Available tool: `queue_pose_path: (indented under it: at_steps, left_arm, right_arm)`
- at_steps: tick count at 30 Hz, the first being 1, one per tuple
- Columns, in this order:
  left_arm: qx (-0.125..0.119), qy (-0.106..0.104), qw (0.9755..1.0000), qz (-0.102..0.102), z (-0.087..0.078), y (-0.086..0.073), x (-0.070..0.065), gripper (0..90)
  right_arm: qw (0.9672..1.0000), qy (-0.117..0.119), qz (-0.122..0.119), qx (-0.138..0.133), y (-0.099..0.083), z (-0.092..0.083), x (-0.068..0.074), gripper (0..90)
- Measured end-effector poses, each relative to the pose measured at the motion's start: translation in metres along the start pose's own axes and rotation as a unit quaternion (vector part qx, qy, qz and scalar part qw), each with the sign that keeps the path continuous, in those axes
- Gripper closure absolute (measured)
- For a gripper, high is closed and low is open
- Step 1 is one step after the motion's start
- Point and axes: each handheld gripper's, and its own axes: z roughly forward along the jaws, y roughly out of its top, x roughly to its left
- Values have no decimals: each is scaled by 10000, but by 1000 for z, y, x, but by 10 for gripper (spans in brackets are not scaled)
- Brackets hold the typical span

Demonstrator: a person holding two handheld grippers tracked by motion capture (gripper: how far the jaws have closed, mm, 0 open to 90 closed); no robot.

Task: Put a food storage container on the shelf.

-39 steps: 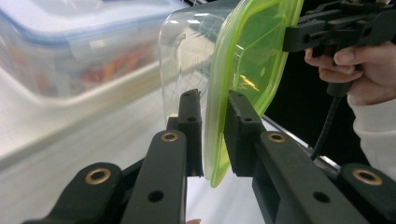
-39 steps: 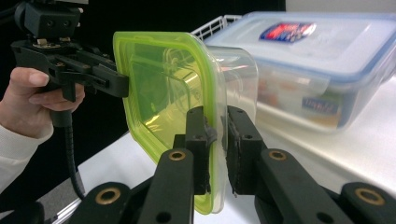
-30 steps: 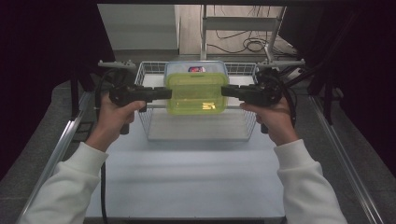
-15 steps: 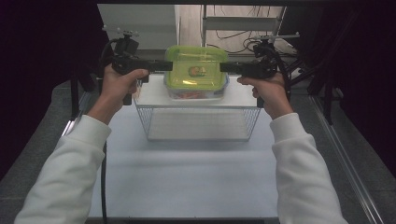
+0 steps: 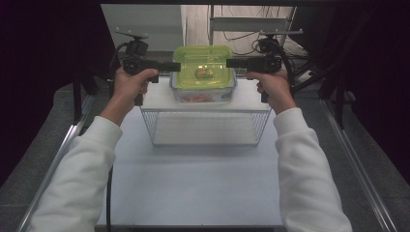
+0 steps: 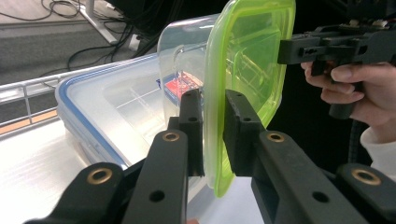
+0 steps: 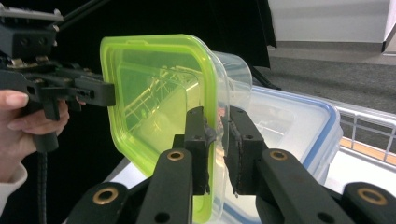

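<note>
The left hand-held gripper (image 5: 176,66) is clamping the left rim of the box (image 5: 204,73), jaws narrow on its green lid edge. The box is hanging level just beyond the basket (image 5: 205,126), its long axis running gripper to gripper. The right hand-held gripper (image 5: 230,63) is pinching the opposite rim, both hands equally near.

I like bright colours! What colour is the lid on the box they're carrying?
The lid is bright yellow-green, clearest in the right gripper view.
</note>
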Motion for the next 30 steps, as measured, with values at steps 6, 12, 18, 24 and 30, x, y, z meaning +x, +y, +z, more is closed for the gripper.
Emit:
queue_pose_path:
  at_steps: [6,12,18,24,30]
  left_arm:
    - [-65,78,9996,-261,6,3,4,766]
    - [-44,249,9986,-459,19,5,9,704]
    - [-75,239,9985,-492,24,5,14,594]
    - [-67,125,9984,-542,28,3,16,453]
    - [-81,137,9988,-466,28,4,13,234]
  right_arm:
    - [9998,4,172,-116,2,6,-6,778]
    - [9993,-112,270,-248,1,14,-12,734]
    - [9982,-272,466,-278,0,22,-20,663]
    - [9968,-460,587,-303,-2,30,-25,531]
    - [9963,-494,628,-328,-3,29,-26,497]
